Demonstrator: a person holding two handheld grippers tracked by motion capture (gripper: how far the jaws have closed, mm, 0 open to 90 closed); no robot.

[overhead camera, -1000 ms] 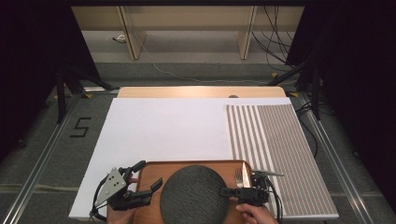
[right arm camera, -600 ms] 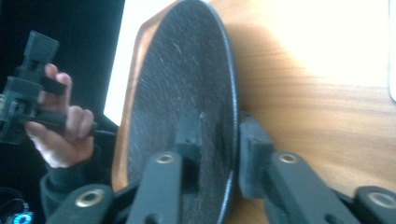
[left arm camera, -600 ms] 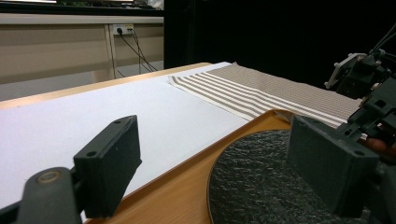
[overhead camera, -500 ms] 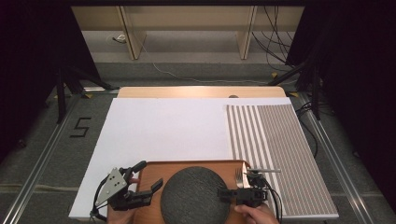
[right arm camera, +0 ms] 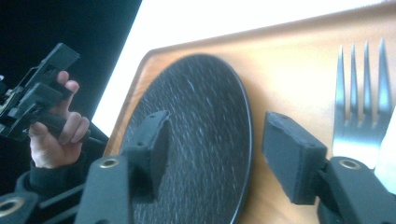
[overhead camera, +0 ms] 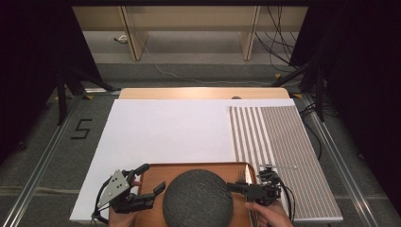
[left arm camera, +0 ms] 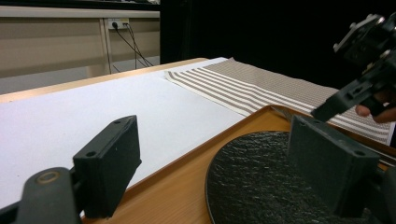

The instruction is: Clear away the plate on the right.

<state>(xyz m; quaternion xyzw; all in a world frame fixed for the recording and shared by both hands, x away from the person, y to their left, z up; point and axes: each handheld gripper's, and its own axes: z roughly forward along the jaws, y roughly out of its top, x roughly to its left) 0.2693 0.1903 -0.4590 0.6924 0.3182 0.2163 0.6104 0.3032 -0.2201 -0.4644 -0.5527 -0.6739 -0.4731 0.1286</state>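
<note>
At the near edge of the tabletop [overhead camera: 156, 132] a wooden tray [overhead camera: 156, 172] lies, and on it sits a dark round plate [overhead camera: 197, 198] with a rough, stone-like surface. The left tool [overhead camera: 151, 178] hangs over the near left part of the tray with its jaws spread wide and nothing between them; one jaw is above the plate's left rim, the other above the wood. The right tool [overhead camera: 231, 187] comes from the near right, also released, with its jaws on both sides of the plate's right rim but not yet pressing it, as far as I can tell. Just right of the plate a steel fork [right arm camera: 362, 100] lies on the tray, tines pointing away. I judge that the plate is about to be gripped at its edges, and here is the risk: the rim is thin and low, so a jaw may slide off, or catch the fork and push it. If only one tool closes, the plate may tilt. Farther off is the white sheet [overhead camera: 170, 127], with a striped placemat [overhead camera: 274, 142] at the right.
</note>
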